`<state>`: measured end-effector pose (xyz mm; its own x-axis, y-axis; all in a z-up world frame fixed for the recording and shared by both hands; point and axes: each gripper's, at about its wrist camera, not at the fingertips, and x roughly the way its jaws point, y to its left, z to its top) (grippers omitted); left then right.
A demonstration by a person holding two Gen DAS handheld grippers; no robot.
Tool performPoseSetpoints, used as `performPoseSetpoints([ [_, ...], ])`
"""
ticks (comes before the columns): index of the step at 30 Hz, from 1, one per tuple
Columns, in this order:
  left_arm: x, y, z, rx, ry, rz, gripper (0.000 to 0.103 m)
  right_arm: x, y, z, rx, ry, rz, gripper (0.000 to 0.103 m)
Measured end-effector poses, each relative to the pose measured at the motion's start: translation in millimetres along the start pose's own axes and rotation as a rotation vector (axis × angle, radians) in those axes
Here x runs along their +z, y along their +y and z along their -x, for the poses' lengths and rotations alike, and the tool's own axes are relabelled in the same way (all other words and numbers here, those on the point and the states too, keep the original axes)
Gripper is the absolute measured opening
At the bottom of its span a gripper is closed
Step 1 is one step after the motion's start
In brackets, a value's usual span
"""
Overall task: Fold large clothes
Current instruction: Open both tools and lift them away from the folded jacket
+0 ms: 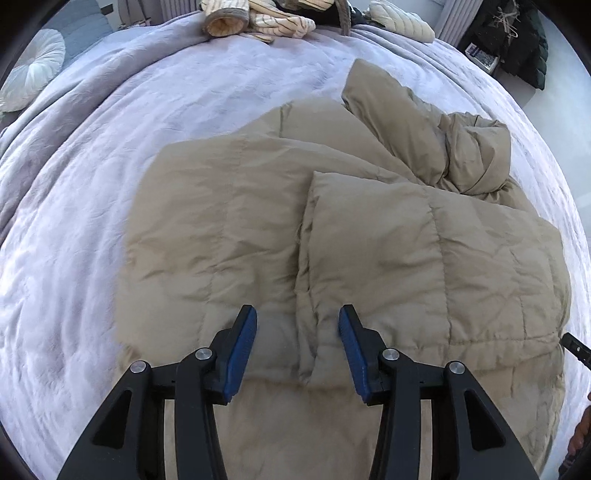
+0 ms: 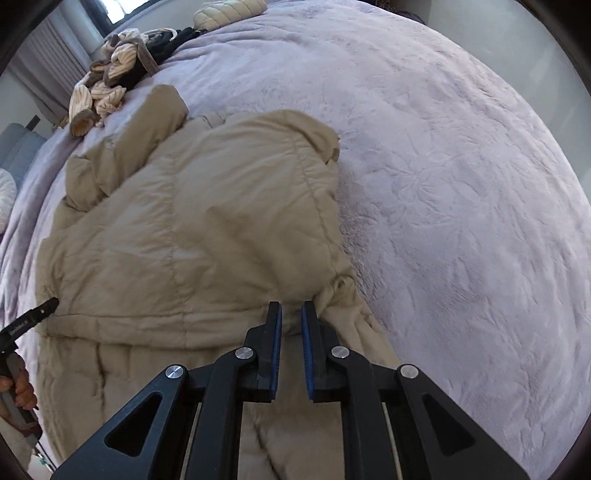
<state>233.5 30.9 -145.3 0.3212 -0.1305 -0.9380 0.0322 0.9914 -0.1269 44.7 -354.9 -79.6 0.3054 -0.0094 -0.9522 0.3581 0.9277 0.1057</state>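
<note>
In the left wrist view, the tan coat [image 1: 332,229] fills the middle and right of the frame, lying puffy on the lilac blanket [image 1: 92,184] that covers the bed. One panel is folded over on the right half, with its edge running down the centre, and a sleeve sticks up toward the upper right. The left gripper [image 1: 298,321] sits at the bottom centre, blue pads well apart, nothing pinched, just hanging over the coat's fold edge. There's a pile of striped clothes [image 1: 258,18] at the top and a round white cushion [image 1: 33,66] in the upper left.

In the right wrist view, the coat [image 2: 184,229] is in the left and middle, with bare blanket [image 2: 461,184] all over the right. The right gripper [image 2: 291,314] at the bottom centre has its pads nearly together, only a thin gap, and no cloth caught in it that I can see; the tips are right by the coat's right edge. The left gripper's tip [image 2: 37,314] pokes in at the left edge, with a hand [image 2: 22,387] under it. The striped clothes [image 2: 107,85] are in the upper left.
</note>
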Motion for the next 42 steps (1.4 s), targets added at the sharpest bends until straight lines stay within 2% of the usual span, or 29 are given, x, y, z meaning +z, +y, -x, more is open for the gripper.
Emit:
performPoseSetpoints([
  [9, -30, 8, 49, 0.005, 0.011, -0.001, 0.048, -21, 8, 35, 0.057, 0.032, -0.044, 0.012],
  [10, -34, 8, 54, 0.002, 0.015, 0.003, 0.051, -25, 10, 40, 0.062, 0.035, -0.044, 0.012],
  [11, -38, 8, 60, -0.002, 0.022, 0.005, 0.072, -28, 10, 45, 0.068, 0.039, -0.043, 0.012],
  [13, -47, 7, 70, -0.002, 0.016, 0.006, 0.094, -34, 13, 51, 0.076, 0.046, -0.044, 0.022],
  [15, -55, 4, 83, 0.001, 0.002, -0.012, 0.094, -40, 16, 59, 0.078, 0.045, -0.047, 0.056],
  [20, -68, 0, 100, 0.003, 0.009, -0.012, 0.095, -48, 19, 72, 0.102, 0.066, -0.056, 0.059],
  [22, -73, -3, 106, 0.003, 0.01, -0.008, 0.103, -53, 18, 77, 0.114, 0.075, -0.062, 0.068],
  [24, -79, -8, 110, 0.004, 0.022, -0.015, 0.103, -57, 17, 83, 0.128, 0.079, -0.067, 0.079],
  [28, -90, -19, 117, 0.032, 0.032, -0.034, 0.103, -65, 12, 92, 0.157, 0.092, -0.085, 0.082],
  [31, -101, -26, 125, 0.044, 0.036, -0.028, 0.103, -67, 7, 98, 0.188, 0.088, -0.088, 0.093],
  [32, -105, -27, 128, 0.061, 0.037, -0.016, 0.103, -68, 6, 100, 0.204, 0.087, -0.081, 0.103],
  [36, -124, -24, 133, 0.127, 0.041, 0.031, 0.103, -71, 6, 101, 0.255, 0.109, -0.044, 0.103],
  [42, -155, -18, 142, 0.112, 0.081, 0.096, 0.103, -77, 2, 96, 0.314, 0.171, -0.025, 0.103],
])
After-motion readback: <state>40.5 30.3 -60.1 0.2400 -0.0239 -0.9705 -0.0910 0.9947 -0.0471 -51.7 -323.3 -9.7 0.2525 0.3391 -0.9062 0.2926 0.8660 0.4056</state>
